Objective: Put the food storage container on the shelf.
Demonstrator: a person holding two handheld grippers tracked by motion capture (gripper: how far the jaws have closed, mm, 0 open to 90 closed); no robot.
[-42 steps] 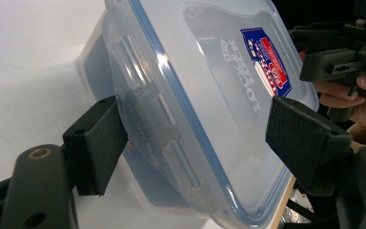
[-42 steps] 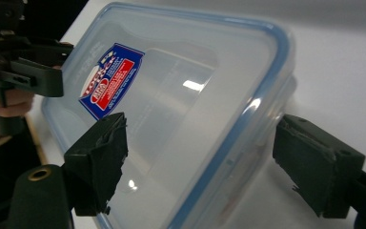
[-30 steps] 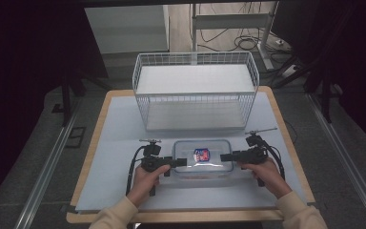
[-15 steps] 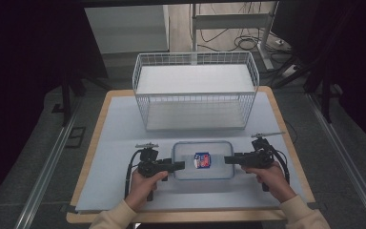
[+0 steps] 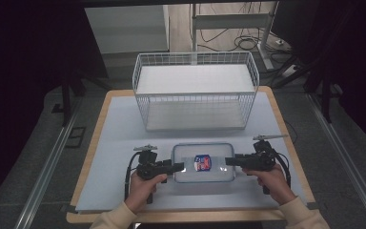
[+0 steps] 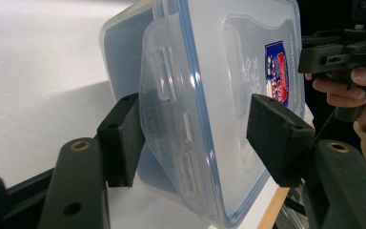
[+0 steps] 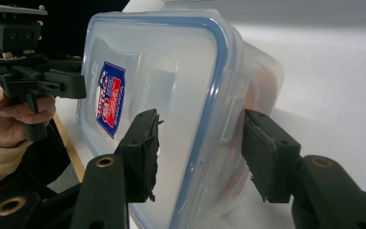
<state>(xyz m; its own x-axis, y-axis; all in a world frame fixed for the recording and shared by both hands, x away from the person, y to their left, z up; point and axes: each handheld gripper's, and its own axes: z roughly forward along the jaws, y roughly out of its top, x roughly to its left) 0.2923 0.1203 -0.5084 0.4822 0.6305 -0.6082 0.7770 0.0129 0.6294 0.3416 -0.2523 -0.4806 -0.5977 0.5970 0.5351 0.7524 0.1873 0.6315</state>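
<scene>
**At the near edge of the table, both grippers close on a lidded box**

Near the table's front edge, on the pale mat [image 5: 124,143], a clear plastic container [image 5: 203,163] with a blue-rimmed lid and a small red-and-blue sticker [image 5: 202,162] lies flat, well short of the white wire basket [image 5: 195,90] standing at the far side. I have the left gripper [image 5: 180,167] at its left end and the right gripper [image 5: 229,161] at its right end. Seen along the left gripper, the jaws have just been closing and straddle the clip flap [image 6: 169,119]; one pad sits against the flap, the other looks a shade off the lid, so I judge the hold nearly made. Seen along the right gripper [image 7: 200,148], the jaws have just been narrowing too, with the lid rim [image 7: 209,119] between them; whether the pads press yet I cannot tell. By my reading, the step in hand is taking a two-ended grip on the box. Next comes squeezing both ends firm and level, then lifting evenly so the box does not tip.
</scene>
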